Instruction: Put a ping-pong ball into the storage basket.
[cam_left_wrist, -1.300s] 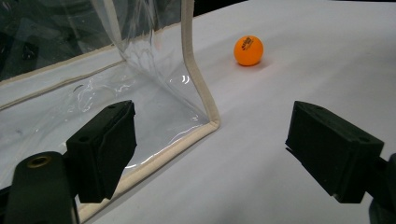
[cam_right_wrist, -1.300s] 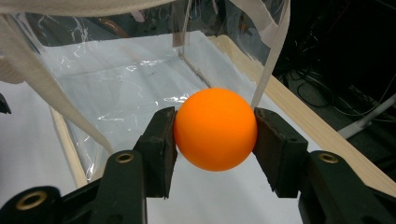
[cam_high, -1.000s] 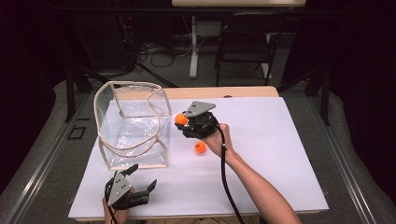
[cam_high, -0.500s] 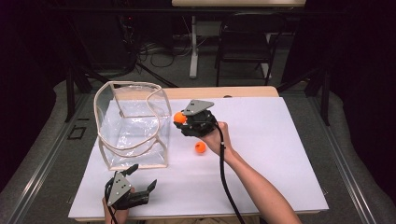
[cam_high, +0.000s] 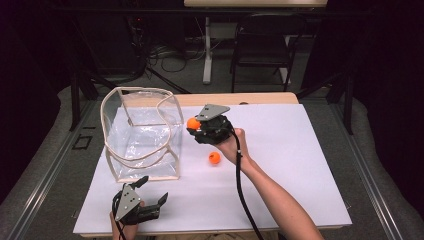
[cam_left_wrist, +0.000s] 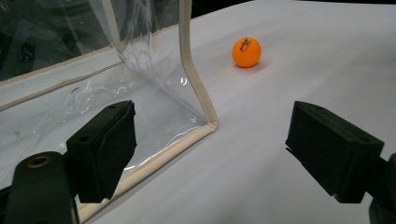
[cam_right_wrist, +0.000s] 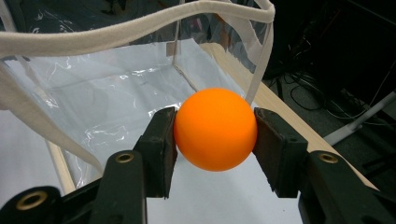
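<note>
Right gripper (cam_high: 192, 126): black jaws clamped on an orange ball (cam_right_wrist: 215, 129), one pad on each side, at the centre of the high view just right of the bag's upper rim
Held ball: smooth, matte, round, plain orange on the face shown in the right gripper view; it sits above the counter, near the bag's open top
Left gripper (cam_high: 150, 197): jaws spread wide with nothing between them, at the lower left of the high view, near the counter's front edge
Second ball (cam_high: 214, 158): orange with small dark print, resting on the counter (cam_high: 280, 165) below the right gripper and right of the bag
Bag (cam_high: 142, 135): clear, glossy, crinkled plastic, boxy, edged with cream fabric binding, standing open at the left of the counter
Counter surface: flat, white, matte sheet over a wooden top
</note>
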